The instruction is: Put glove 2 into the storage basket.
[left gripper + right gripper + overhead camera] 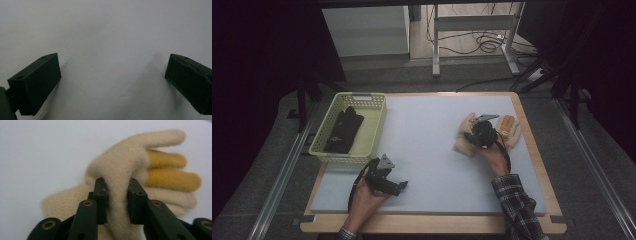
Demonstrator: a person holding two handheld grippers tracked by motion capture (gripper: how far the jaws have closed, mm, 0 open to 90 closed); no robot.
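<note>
Right gripper [117, 202] is clamped on a fold of the cream glove [120, 170], jaws pinching the knit into a ridge between them, and in the high view that glove [467, 142] sits at about three o'clock on the pale grey mat [427, 150], still lying down on it. Over at ten o'clock the yellow basket [374, 127] already holds a pair of black gloves [343, 131], so by my reading that part is done and the cream one is the piece left to carry across. It looks like a grasp just made, with the lift and the trip to the basket yet to come. The left gripper [112, 75] waits at seven o'clock with its jaws spread wide over bare mat, holding nothing. Texture now: the glove is soft, fuzzy wool, limp and bunching easily, with mustard-yellow fingers [172, 178] beside cream ones. The basket is rigid plastic, rectangular, with perforated lattice walls. The mat looks smooth and matte, slightly cushioned, laid on a wooden table [532, 145] whose edge shows around it.
</note>
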